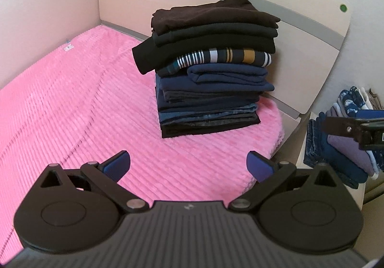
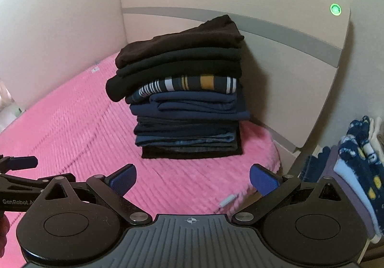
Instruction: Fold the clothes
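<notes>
Stack of folded clothes (image 1: 211, 76) sits tall at the head end of the bed, w/ its back edge just beside the headboard (image 1: 312, 35). Dark brown piece on top, black ones under it, a striped top (image 1: 225, 58) mid-stack, then navy layers, denim and a black slab at the base. Edges mostly squared up; one black fold sticks out a bit on the left side. So the bulk of the folding looks done, I'd say.

Pink blanket (image 1: 72, 104) in front of the stack is bare, no loose garment spread out for folding in either view.

Left claw (image 1: 188, 164) hangs over the blanket, jaws wide, nothing between the blue pads. Right claw (image 2: 193, 178) same story: wide apart, empty, pointing at the stack from near the bed's corner.

Off the bed to the right, a second pile (image 2: 355, 172) w/ patterned navy, light blue and purple fabric rests on a low stand. It's at the fisheye edge, so can't tell if those are neatly folded or waiting their turn. If anything's left to do, prob. it's over there.
</notes>
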{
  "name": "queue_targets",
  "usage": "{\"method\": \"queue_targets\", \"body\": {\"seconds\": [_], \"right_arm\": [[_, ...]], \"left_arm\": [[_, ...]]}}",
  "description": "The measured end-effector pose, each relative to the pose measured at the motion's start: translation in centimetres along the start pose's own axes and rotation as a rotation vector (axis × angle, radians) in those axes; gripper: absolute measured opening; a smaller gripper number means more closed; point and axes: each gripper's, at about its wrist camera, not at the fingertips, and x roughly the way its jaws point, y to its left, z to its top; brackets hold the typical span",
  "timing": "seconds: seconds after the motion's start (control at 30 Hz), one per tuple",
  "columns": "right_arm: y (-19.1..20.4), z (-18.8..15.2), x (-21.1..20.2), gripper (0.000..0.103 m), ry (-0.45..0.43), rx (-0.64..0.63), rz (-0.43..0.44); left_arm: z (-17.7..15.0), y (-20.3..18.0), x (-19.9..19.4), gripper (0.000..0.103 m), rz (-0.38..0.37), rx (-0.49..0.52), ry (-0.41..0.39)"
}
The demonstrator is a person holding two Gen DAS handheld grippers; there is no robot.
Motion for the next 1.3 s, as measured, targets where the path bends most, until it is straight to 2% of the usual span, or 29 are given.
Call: {"method": "queue_targets", "body": {"seconds": [0.23, 0.37, 0.6, 1.3], "right_arm": [[-0.1, 0.5, -0.3, 0.103, -0.006, 0.016, -0.032], [-0.4, 0.5, -0.3, 0.103, -0.001, 0.056, -0.018], [0.1, 0.5, -0.4, 0.103, -0.010, 0.031, -0.047], [-0.6, 0.0, 0.6, 0.103, 0.011, 0.034, -0.052]], "left_arm": [[0.0, 1.4, -0.9, 0.102, -0.002, 0.000, -0.022], [0.0, 1.7, -0.9, 0.102, -0.003, 0.006, -0.020], [0.0, 1.8, -0.9, 0.102, -0.014, 0.011, -0.017], [-0.1, 2.0, -0.7, 0.102, -0.013, -0.005, -0.016]]}}
